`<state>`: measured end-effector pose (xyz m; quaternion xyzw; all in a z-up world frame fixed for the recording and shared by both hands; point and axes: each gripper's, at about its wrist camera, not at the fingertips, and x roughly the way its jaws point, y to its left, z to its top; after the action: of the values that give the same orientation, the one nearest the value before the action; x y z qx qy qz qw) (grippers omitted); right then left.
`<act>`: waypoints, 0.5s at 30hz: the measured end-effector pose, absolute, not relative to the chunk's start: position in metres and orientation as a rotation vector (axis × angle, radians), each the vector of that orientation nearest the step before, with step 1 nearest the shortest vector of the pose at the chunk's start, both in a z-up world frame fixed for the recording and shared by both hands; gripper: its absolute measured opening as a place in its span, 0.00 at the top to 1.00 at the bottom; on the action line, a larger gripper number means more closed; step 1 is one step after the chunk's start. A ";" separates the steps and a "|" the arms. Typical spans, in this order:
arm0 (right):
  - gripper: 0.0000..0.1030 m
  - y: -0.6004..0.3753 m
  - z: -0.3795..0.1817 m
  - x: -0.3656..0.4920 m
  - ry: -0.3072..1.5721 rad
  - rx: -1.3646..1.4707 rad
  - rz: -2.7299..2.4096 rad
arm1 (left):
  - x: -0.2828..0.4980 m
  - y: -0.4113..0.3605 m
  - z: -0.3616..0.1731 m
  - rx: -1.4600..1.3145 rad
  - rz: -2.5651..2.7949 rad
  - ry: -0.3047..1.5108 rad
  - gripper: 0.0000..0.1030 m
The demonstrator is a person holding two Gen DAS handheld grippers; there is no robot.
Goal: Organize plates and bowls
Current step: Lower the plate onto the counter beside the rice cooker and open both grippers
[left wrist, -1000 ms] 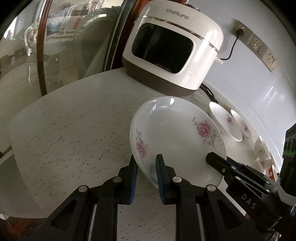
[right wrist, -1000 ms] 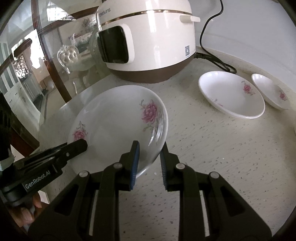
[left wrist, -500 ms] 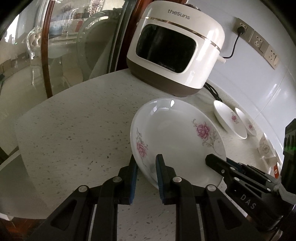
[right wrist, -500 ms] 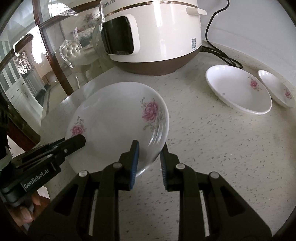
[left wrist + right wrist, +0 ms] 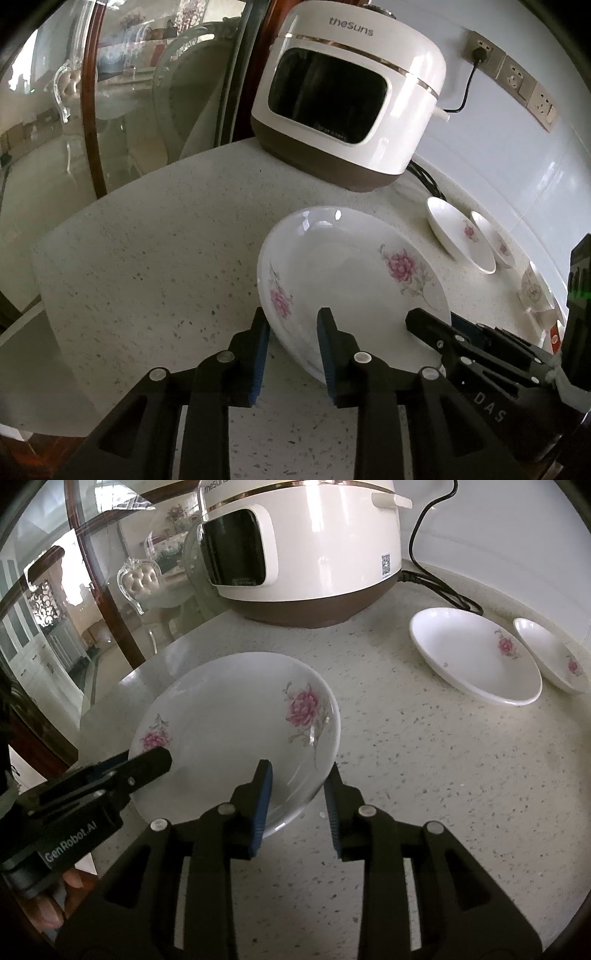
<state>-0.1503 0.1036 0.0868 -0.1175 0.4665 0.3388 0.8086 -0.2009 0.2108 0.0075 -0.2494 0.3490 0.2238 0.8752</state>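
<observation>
The countertop (image 5: 140, 280) spreads pale and speckled under both claws. Beyond the fingertips, against the wall, sits the white rice cooker (image 5: 347, 99), plugged in and clear of the working patch.

Directly ahead of both claws lies the large flowered plate (image 5: 236, 734). The left gripper (image 5: 291, 343) straddles the plate's near-left rim, and the right gripper (image 5: 297, 794) straddles its near-right rim. Each is parted a little wider than the rim, so the blue pads do not look pressed onto the china. Taking it from two sides suits a wide, shallow, slippery dish that one claw would tip. Whether the plate rests fully on the counter or is slightly tilted is hard to tell through the fisheye.

Ahead and to the right of the right claw, well apart from it, a medium plate (image 5: 476, 657) and a smaller dish (image 5: 554, 661) lie edge to edge, probably next for stacking.
</observation>
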 end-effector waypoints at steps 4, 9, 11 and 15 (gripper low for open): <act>0.65 0.101 0.092 -0.153 0.964 -0.260 0.702 | -0.203 0.211 0.013 -0.504 0.497 0.704 0.52; 0.55 0.092 0.103 -0.150 0.909 -0.232 0.670 | -0.204 0.209 0.023 -0.503 0.496 0.671 0.52; 0.54 0.087 0.109 -0.148 0.874 -0.229 0.641 | -0.204 0.207 0.028 -0.499 0.494 0.651 0.52; 0.54 0.078 0.118 -0.145 0.821 -0.223 0.592 | -0.199 0.201 0.037 -0.490 0.482 0.628 0.50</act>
<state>-0.1450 0.0785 0.1178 -0.1064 0.3925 0.2829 0.8687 -0.1991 0.2014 0.0375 -0.2362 0.3026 0.2326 0.8936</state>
